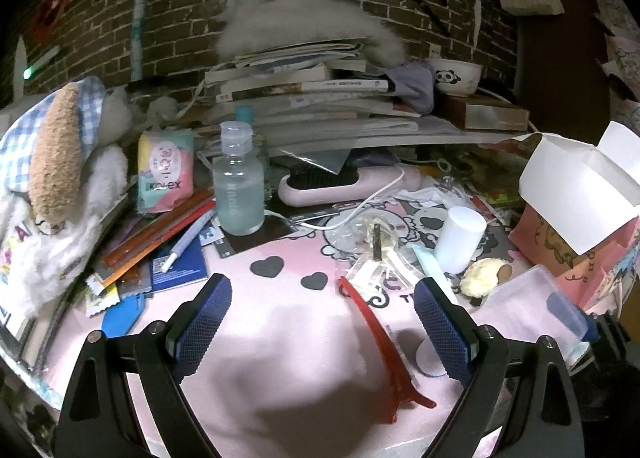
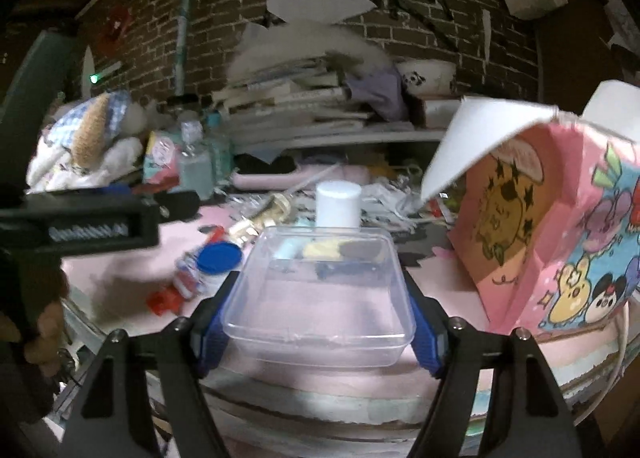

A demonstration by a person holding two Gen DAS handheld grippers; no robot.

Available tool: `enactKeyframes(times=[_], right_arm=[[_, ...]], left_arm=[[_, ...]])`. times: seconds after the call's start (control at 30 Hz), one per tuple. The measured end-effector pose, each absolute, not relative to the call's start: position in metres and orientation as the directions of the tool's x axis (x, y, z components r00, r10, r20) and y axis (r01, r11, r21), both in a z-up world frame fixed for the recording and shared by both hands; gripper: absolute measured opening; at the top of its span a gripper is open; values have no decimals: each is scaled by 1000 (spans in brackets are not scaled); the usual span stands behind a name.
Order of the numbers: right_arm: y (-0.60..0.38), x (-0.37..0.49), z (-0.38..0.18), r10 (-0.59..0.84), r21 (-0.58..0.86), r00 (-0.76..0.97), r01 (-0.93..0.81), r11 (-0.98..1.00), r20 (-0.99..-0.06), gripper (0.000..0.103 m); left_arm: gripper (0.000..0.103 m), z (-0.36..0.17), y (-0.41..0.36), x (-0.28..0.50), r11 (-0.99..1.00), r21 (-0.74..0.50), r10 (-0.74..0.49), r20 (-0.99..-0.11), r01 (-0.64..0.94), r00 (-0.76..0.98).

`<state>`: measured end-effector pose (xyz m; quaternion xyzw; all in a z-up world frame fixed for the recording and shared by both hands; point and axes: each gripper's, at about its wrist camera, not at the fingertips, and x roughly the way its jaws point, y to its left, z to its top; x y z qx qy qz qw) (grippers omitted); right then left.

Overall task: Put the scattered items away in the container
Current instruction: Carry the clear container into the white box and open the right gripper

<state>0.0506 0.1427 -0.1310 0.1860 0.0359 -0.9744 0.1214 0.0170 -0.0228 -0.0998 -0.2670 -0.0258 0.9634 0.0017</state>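
Nearest us, our right gripper (image 2: 316, 322) is clamped on the clear plastic container (image 2: 318, 298), its blue pads pressed against the two long sides, so the box sits between the fingers at the near edge of the pink mat (image 1: 280, 338). Looking through its walls, we see nothing lying inside; the yellow and pale blue shapes visible through the far wall seem to be things on the mat behind it. So we judge the tidying barely begun: the container is in hand, but nothing is in it yet.

Our left gripper (image 1: 322, 322) hangs with its jaws spread wide and nothing between them. Just beside its right finger lies the red hair clip (image 1: 384, 350), flat on the mat, the closest loose item and a likely first pick. In the right wrist view a small blue-capped jar (image 2: 216, 262) lies on its side to the left of the container.

A little farther out stand a white cylinder (image 1: 460, 240), a crumpled clear wrapper (image 1: 372, 242) and a yellowish fluffy item (image 1: 482, 278), all still loose. Farther left sit a clear bottle (image 1: 238, 194), a bundle of orange sticks (image 1: 160, 238) and a pen (image 1: 188, 242).

Beyond these, the hairbrush (image 1: 340, 184) and book pile (image 1: 304, 94) against the brick wall remain untouched.
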Motion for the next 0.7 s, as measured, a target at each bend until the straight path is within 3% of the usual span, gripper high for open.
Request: enactKeyframes(times=[0.23,0.5,0.7], right_arm=[[128,56,-99,-300,-37,-902,327,-944,-311,72],[125,61,-60,-255,-123,-944,284,-951,-210,72],[173,34,-17,-135,-104,-954,168,-980,-267,72]], left_arm=[[91,-97,-39,25,-996,-69,-11,-500,52,-866],[91,-97,-50,27,-991,-112,-4,-489,67,-872],[91,-97,-49,24,-992,-119,12,-488,53,-873]])
